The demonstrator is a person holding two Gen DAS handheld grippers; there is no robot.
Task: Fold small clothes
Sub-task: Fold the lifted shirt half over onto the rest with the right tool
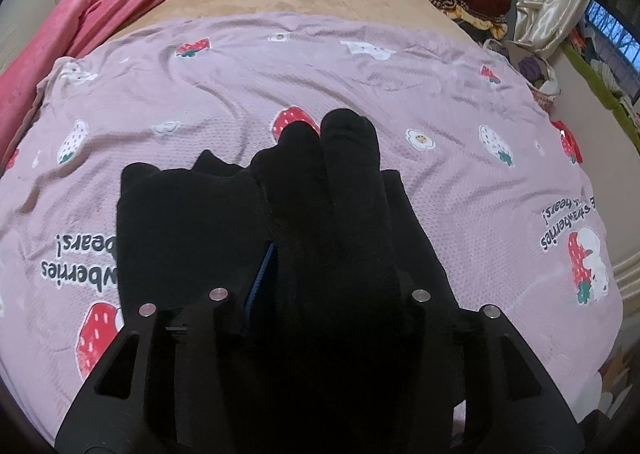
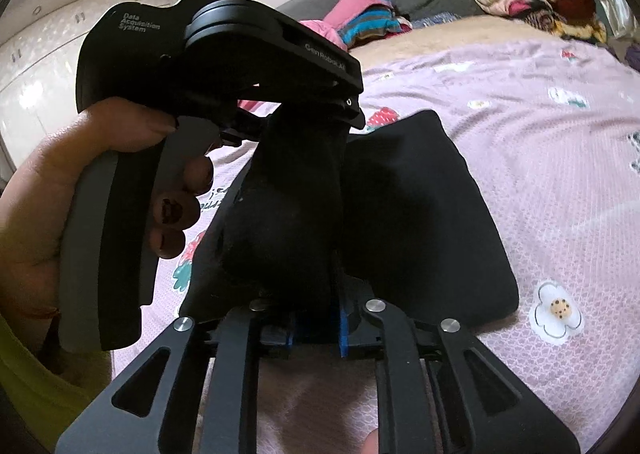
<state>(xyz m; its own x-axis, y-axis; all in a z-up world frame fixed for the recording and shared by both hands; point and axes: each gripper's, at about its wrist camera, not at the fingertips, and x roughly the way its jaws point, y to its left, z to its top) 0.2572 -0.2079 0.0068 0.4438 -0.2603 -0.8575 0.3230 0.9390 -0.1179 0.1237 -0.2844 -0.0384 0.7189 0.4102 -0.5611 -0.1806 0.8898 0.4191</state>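
Twice pinching one small black soft-fabric garment (image 2: 420, 214): narrowly in right gripper (image 2: 318, 330) jaws, wider in left gripper (image 1: 332, 262) jaws just beyond, bunched fold running straight between them

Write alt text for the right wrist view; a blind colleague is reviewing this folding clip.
A black garment lies partly folded on a pink strawberry-print blanket, one bunched section lifted between two hand-held grippers. The left hand-held gripper, held by a hand, reaches in from the upper left onto the bunch's top; the right hand-held gripper sits at its near end. Folded clothes are piled behind.
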